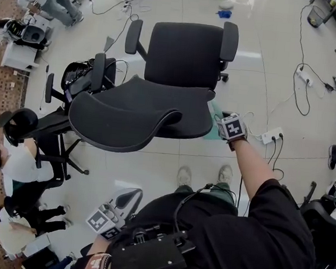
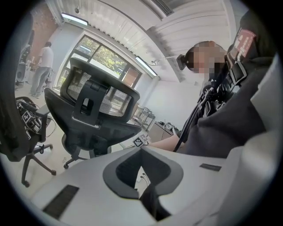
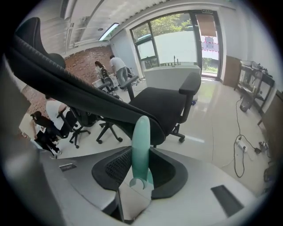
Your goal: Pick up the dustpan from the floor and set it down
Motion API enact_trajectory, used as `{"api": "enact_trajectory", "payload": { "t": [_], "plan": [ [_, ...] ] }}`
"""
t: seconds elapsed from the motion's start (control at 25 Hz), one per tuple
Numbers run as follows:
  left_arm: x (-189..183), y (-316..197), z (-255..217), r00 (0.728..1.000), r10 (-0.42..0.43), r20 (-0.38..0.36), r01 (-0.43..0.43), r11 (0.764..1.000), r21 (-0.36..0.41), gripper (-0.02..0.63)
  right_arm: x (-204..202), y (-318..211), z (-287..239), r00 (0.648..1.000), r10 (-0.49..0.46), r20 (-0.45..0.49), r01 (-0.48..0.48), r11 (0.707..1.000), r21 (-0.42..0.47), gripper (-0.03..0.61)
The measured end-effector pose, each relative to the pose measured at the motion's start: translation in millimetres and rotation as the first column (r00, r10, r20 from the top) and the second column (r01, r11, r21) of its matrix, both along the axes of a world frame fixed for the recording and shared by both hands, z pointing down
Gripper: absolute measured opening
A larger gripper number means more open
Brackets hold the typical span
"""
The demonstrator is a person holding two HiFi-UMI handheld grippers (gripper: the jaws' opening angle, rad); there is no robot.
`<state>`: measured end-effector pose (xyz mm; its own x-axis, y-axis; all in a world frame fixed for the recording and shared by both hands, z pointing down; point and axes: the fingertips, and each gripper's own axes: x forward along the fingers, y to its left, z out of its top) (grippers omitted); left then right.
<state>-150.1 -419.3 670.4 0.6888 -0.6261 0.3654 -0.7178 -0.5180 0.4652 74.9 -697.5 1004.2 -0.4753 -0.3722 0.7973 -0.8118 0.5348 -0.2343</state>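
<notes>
Now right gripper (image 3: 142,155) fingers clamp the dustpan (image 3: 141,132) handle; left gripper (image 2: 141,150) fingers closed, empty

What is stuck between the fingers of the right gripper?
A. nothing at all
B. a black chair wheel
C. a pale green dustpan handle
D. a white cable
C: in the right gripper view the right gripper has its fingers closed on the pale green dustpan handle, which sticks up in front of the black chair.

Black office chair (image 1: 160,95), glossy tiled floor (image 1: 262,81)
</notes>
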Motion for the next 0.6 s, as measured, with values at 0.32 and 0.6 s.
{"api": "enact_trajectory", "payload": {
  "t": [0.32,0.6],
  "plan": [
    [2.3,15.6,-5.4,1.000,-0.002,0.011,0.002,1.000,0.009,0.009,3.3,13.1,-10.2,1.000,0.005,0.005,-0.005,1.000,0.008,0.140],
    [1.9,34.2,-14.6,1.000,0.003,0.013,-0.003,1.000,0.024,0.009,11.3,44.0,-16.1,1.000,0.006,-0.014,-0.007,0.999,-0.039,0.140]
  ]
}}
